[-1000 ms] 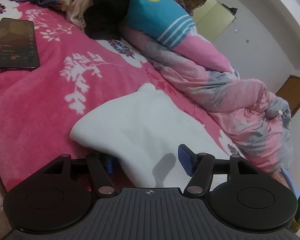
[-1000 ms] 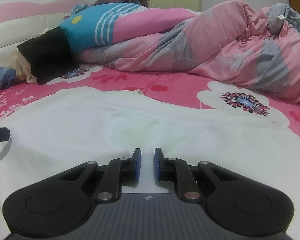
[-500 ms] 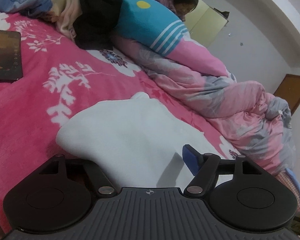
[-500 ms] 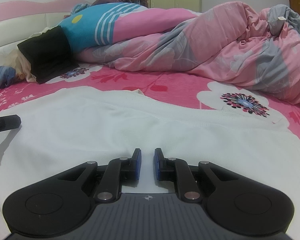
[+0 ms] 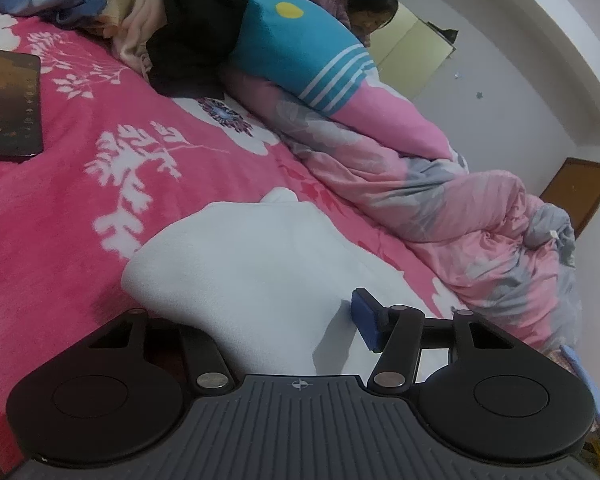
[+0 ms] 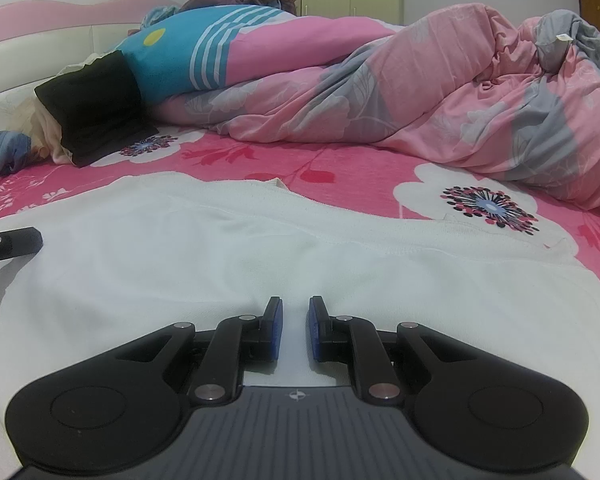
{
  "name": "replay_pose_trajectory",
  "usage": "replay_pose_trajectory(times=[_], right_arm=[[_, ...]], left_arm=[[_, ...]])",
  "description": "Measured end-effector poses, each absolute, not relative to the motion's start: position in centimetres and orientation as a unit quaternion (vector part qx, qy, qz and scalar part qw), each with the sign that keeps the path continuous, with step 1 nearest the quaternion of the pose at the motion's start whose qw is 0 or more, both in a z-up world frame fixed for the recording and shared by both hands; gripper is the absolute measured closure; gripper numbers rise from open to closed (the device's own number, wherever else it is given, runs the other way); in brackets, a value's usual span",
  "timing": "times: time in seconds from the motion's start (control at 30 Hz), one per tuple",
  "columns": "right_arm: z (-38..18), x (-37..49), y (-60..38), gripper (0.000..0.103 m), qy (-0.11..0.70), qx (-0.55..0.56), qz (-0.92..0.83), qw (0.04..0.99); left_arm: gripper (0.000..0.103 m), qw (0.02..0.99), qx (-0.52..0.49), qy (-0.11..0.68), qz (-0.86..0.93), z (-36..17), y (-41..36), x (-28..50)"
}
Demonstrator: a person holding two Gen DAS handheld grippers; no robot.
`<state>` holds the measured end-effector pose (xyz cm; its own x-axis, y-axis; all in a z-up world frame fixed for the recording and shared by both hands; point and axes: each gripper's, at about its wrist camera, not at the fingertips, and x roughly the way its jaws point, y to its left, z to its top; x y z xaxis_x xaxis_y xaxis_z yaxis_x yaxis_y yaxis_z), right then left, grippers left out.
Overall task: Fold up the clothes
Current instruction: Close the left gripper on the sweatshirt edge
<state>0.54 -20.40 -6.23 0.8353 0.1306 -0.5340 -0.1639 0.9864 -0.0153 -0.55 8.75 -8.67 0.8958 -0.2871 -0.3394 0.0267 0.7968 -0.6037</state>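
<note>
My left gripper (image 5: 300, 320) has just been narrowing its jaws around the near edge of the white garment (image 5: 260, 264); one blue pad is standing clear of the cloth and the other is hidden beneath it, so I am not pinching yet. My right gripper (image 6: 296, 330) is keeping a narrow gap over the same garment, and whether cloth is caught there I cannot tell. The garment is lying spread on the pink floral blanket (image 5: 80, 200), so I am judging most of the folding undone. I am reading no legible writing anywhere.
</note>
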Motion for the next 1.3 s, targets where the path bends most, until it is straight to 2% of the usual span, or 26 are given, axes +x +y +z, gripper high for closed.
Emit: replay_pose_trajectory(times=[1.3], right_arm=[[-6.24, 0.50, -20.38, 0.089, 0.275, -0.032, 0.078, 0.958]], left_arm=[[0.047, 0.933, -0.279, 0.206, -0.093, -8.94, 8.12, 0.09]])
